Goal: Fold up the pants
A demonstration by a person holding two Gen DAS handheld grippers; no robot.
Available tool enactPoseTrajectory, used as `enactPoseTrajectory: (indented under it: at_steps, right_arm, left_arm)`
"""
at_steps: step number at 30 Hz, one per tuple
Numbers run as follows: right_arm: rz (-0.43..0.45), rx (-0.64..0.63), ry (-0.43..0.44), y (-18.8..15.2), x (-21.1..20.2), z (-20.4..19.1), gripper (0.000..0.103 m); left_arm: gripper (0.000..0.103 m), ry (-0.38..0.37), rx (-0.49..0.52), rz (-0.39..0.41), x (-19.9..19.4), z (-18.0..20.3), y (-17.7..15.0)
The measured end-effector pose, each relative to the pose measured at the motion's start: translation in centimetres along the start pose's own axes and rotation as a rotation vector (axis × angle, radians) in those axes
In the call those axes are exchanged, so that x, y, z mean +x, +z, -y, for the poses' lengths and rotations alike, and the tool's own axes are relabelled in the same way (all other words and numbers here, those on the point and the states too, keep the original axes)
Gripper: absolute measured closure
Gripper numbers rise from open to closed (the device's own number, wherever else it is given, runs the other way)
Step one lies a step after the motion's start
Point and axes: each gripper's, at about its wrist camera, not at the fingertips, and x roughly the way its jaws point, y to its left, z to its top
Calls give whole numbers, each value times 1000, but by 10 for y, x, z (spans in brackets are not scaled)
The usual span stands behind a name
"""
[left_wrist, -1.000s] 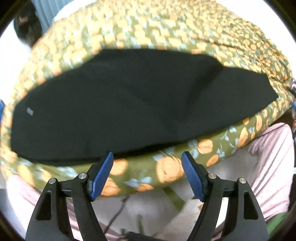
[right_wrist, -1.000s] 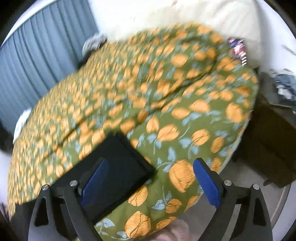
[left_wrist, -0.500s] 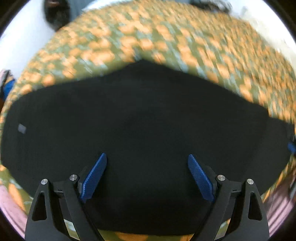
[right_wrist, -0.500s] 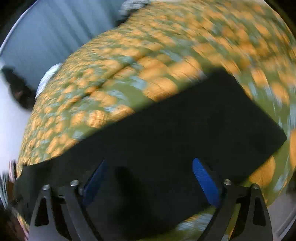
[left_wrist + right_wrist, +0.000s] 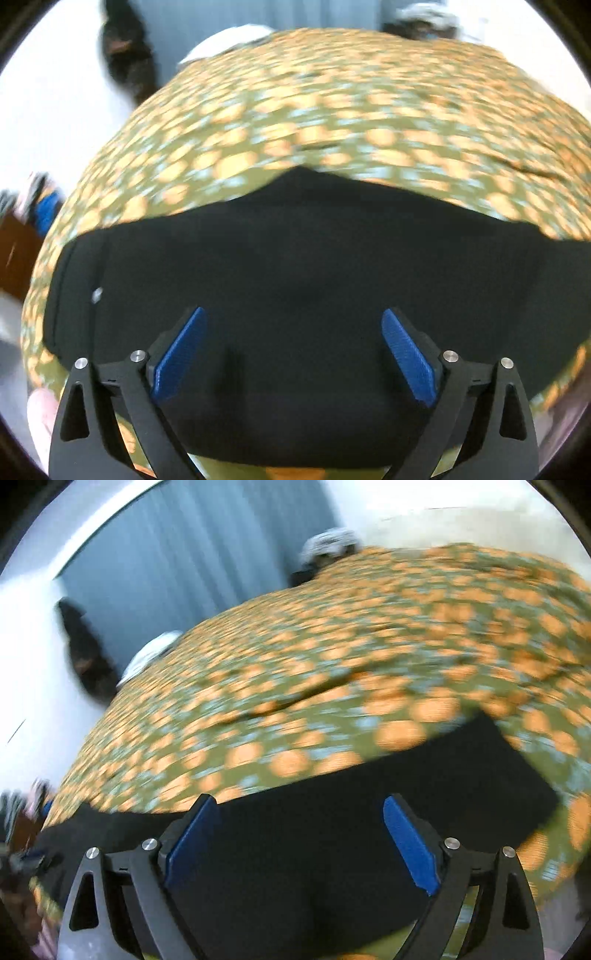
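**Both grippers poised over the pants, nothing gripped yet**

Left wrist view: the pants [image 5: 314, 266] lie flat as a wide black band across the near side of the bed [image 5: 332, 110], on its orange-and-green flowered cover. A small pale tag [image 5: 96, 294] shows near their left end. The left gripper [image 5: 291, 354] sits above the near middle of the cloth with its jaws spread wide and nothing between them. The near edge of the pants runs just under the jaws, with a strip of bed cover showing below it.

Right wrist view: the same pants [image 5: 424, 794] stretch across the lower frame, their squared right end [image 5: 532, 794] lying on the bed [image 5: 332, 646]. The right gripper [image 5: 295, 838] is above the cloth left of that end, jaws wide apart and empty. The picture is smeared, so whether the blue pads touch the fabric I cannot tell.

The step in hand looks like the approach for a fold, with the pants laid out long. The next move likely calls for each gripper to lower to an edge or end, close on the fabric, lift, and carry it over evenly.
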Motion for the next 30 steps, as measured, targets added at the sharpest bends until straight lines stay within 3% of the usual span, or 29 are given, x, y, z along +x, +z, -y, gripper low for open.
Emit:
enactPoseTrajectory:
  at_steps: [3, 7, 10, 13, 16, 19, 21, 23, 26, 30]
  right_arm:
    - [-108, -35, 35, 1, 37, -17, 11]
    - [-210, 50, -64, -9, 75, 12, 11]
    - [-155, 150, -78, -15, 70, 46, 13]
    - [-129, 122, -166, -16, 55, 51, 13]
    - [-16, 141, -132, -13, 26, 45, 13]
    - [35, 88, -97, -10, 11, 22, 12]
    - [18, 50, -83, -18, 9, 9, 9]
    - [-57, 45, -96, -27, 24, 6, 8]
    - [-167, 143, -120, -38, 45, 28, 8]
    - [-126, 218, -61, -40, 45, 45, 8]
  left_arm:
    - [6, 36, -87, -31, 12, -30, -9]
    - [6, 70, -118, -81, 23, -43, -29]
    - [6, 91, -70, -76, 23, -36, -35]
    - [6, 90, -81, -77, 19, -31, -33]
    - [6, 51, -94, -48, 9, -27, -28]
    - [6, 39, -66, -9, 1, -12, -25]
    - [6, 30, -34, -26, 5, -2, -28]
    - [6, 37, -11, -68, 14, 4, -34]
    - [5, 59, 15, -76, 19, 9, -42]
    - [5, 60, -51, -74, 9, -12, -38]
